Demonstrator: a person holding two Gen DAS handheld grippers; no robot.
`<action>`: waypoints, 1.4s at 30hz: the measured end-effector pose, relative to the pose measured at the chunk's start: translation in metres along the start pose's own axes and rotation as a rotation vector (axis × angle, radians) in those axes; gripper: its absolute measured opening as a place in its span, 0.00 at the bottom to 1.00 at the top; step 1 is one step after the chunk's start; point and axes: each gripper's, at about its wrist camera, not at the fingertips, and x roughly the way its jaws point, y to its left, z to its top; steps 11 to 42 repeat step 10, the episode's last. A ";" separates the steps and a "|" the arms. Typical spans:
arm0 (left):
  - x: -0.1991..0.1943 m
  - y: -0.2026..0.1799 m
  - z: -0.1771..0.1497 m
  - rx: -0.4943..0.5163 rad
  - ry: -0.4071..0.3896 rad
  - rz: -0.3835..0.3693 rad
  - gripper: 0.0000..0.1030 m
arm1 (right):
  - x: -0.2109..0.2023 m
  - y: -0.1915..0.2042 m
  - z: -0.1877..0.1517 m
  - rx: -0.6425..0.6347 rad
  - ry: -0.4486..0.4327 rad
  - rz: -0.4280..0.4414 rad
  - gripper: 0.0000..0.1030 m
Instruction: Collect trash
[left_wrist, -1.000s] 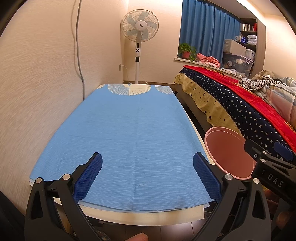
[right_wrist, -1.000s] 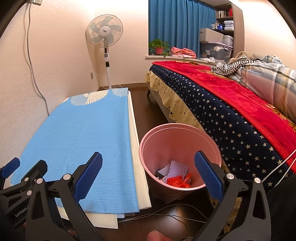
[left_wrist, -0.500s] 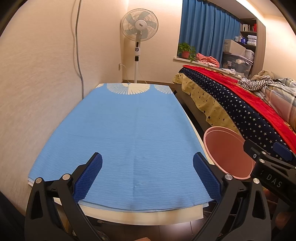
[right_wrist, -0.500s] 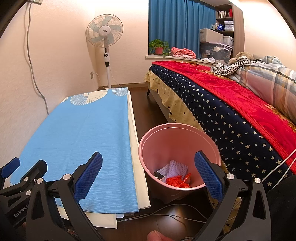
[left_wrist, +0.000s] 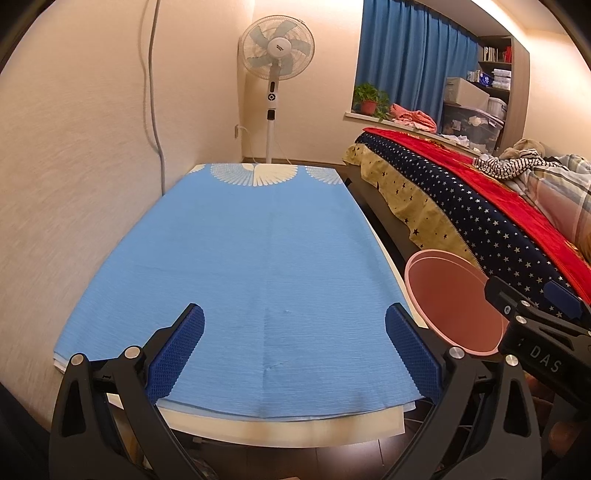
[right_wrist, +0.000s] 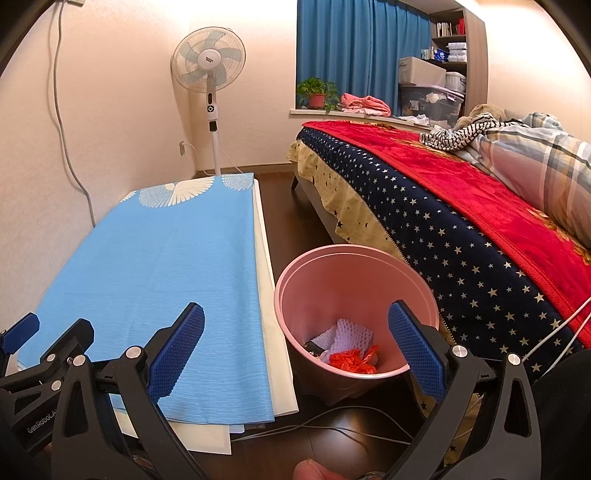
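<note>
A pink trash bin (right_wrist: 354, 266) stands on the floor between the table and the bed. It holds white foam netting (right_wrist: 349, 334), a red wrapper (right_wrist: 351, 362) and a dark scrap. My right gripper (right_wrist: 295, 343) is open and empty, above the bin's near left rim. My left gripper (left_wrist: 293, 349) is open and empty over the near end of the blue tablecloth (left_wrist: 258, 251). The bin's rim (left_wrist: 436, 254) shows in the left wrist view, with the right gripper's side in front of it. No trash shows on the cloth.
A bed with a red and starred blanket (right_wrist: 461, 206) runs along the right. A standing fan (right_wrist: 209, 74) is at the far wall. White cables (right_wrist: 332, 428) lie on the dark floor near the bin. A wall (left_wrist: 74, 147) borders the table's left side.
Almost nothing moved. Both views have shifted very slightly; both grippers stay open and empty.
</note>
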 end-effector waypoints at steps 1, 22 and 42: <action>0.000 -0.001 0.000 0.000 -0.001 0.000 0.92 | 0.000 0.000 0.000 0.000 0.000 0.000 0.95; 0.006 0.002 0.000 -0.004 0.015 0.018 0.92 | -0.001 -0.001 -0.001 -0.002 0.001 -0.002 0.95; 0.006 0.002 0.000 -0.004 0.015 0.018 0.92 | -0.001 -0.001 -0.001 -0.002 0.001 -0.002 0.95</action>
